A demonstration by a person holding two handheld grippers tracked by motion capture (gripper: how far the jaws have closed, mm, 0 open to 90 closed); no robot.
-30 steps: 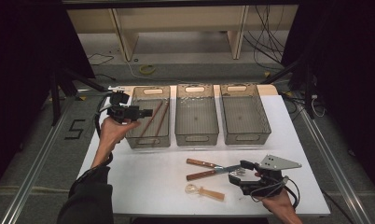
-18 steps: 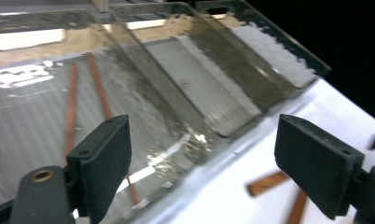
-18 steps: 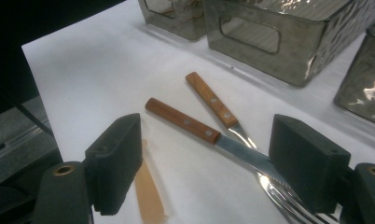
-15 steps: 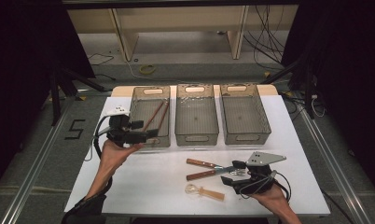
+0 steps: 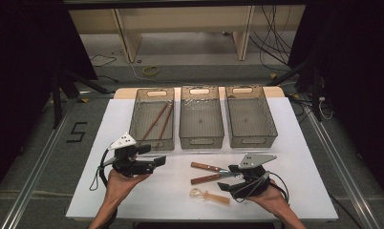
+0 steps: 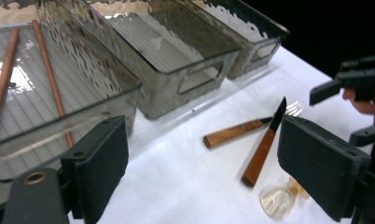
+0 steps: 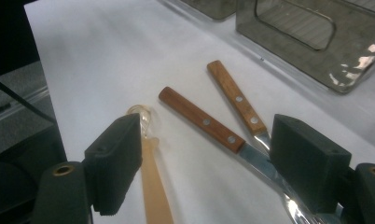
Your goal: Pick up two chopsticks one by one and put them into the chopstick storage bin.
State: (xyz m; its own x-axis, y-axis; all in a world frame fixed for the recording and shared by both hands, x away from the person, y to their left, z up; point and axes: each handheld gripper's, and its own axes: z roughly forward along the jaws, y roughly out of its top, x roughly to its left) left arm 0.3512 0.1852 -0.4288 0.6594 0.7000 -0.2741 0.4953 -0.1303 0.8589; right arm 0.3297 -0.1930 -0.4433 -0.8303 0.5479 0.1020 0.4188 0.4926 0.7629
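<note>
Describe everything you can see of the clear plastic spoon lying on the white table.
The clear plastic spoon looks translucent, with an amber-tinted flat handle and a small round, glassy bowl. It lies flat on the white table, near its front edge, just in front of the two wooden-handled utensils. The right hand-held gripper, jaws open, hovers over its handle without gripping it.

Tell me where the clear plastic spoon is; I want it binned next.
In the high view, the clear plastic spoon lies on the white table at front right, just below the two wooden-handled utensils, beside the right gripper.
</note>
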